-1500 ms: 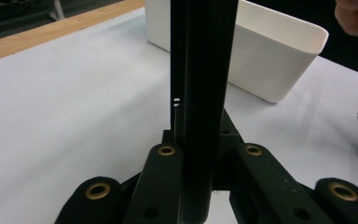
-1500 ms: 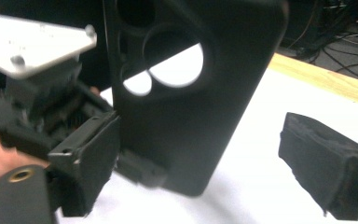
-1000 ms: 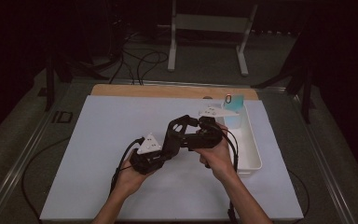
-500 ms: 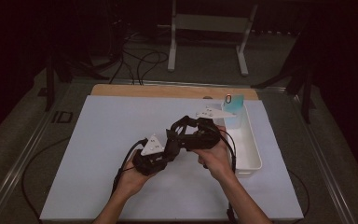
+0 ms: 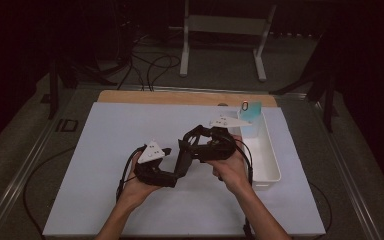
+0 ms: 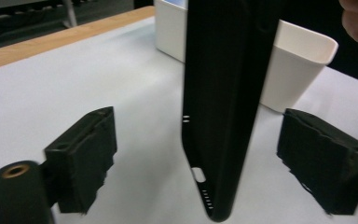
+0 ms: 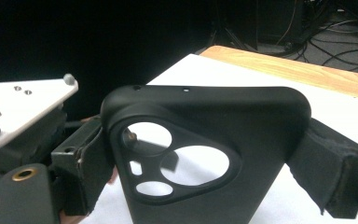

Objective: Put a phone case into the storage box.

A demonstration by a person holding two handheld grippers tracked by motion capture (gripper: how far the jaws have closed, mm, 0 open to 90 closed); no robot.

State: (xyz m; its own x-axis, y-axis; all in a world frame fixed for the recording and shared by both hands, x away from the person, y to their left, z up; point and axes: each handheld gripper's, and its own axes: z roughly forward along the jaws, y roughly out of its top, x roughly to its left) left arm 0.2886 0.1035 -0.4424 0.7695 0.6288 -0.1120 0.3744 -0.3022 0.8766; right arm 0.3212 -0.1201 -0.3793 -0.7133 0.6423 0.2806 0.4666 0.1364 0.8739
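Table (image 5: pixel 105 150): a pale sheet covers the top, with a strip of bare wood (image 5: pixel 180 97) along the far edge; dark floor, cables and a metal stand lie beyond it.

White bin (image 5: pixel 267 160): a long, open box at the right side of the sheet, just beside the person's right hand; in the left gripper view (image 6: pixel 303 60) it stands behind the case.

Teal object (image 5: pixel 250 112): stands at the bin's far end; what it is cannot be told.

Right gripper (image 5: pixel 200 145): held in the right hand (image 5: pixel 232 170) near the middle of the table, grey plate on top. In its own view (image 7: pixel 205 154) the two padded jaws press the case's two sides, gripping it at the camera end.

Left gripper (image 5: pixel 177 167): held in the left hand (image 5: pixel 137 187), just left of and below the right one. In its own view (image 6: pixel 193 163) the jaws are spread wide, one on either side of the case, each clear of it.

Phone case (image 5: pixel 185 157): black and empty, held above the sheet between the two grippers. The left gripper view (image 6: pixel 223 107) shows it edge-on with port cutouts at its lower end; the right gripper view (image 7: pixel 205 144) shows its back and the rounded three-hole camera opening.
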